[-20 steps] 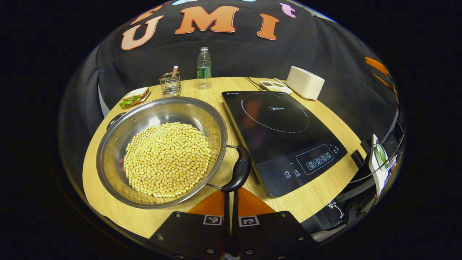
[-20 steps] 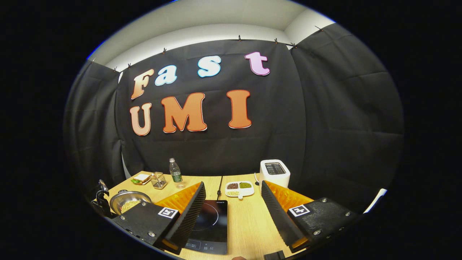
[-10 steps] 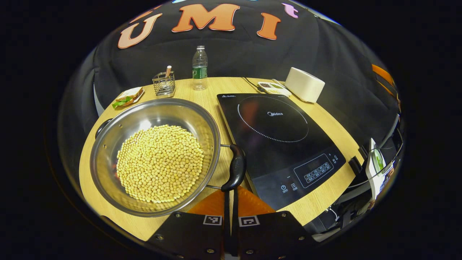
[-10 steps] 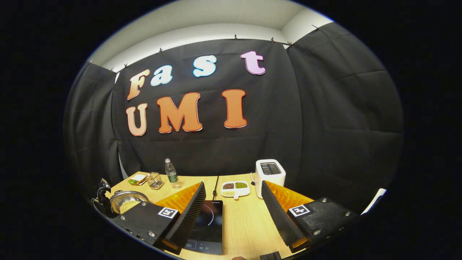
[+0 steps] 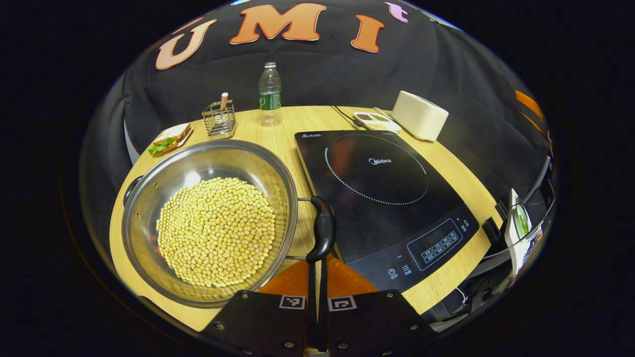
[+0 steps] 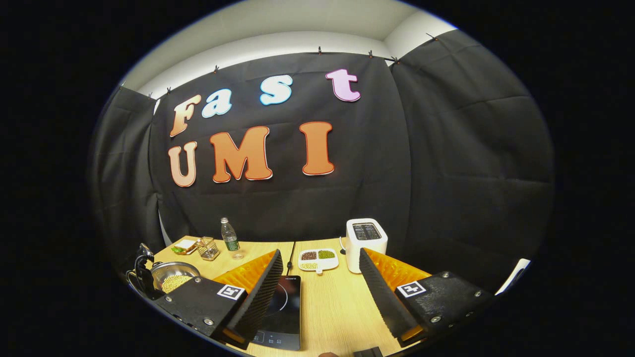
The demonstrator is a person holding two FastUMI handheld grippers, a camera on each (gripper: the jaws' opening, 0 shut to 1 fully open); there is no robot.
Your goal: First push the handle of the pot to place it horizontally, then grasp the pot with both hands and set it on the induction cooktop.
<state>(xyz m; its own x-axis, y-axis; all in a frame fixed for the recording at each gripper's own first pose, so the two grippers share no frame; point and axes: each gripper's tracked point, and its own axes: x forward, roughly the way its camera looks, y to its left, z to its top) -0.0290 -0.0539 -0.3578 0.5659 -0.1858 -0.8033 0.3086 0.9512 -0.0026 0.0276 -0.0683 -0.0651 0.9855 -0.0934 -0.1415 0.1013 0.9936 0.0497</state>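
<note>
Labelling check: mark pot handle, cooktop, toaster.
pot handle (image 5: 323, 229), left gripper view, grip's middle
cooktop (image 5: 375, 168), left gripper view, ring's centre
toaster (image 6: 366, 239), right gripper view, front face

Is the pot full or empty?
Partly full: yellow beans cover the bottom of the pot, while its steel walls stay bare.

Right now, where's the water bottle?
In the left gripper view, the water bottle stands at the table's far edge, just right of the wire holder and beyond the pot.
</note>
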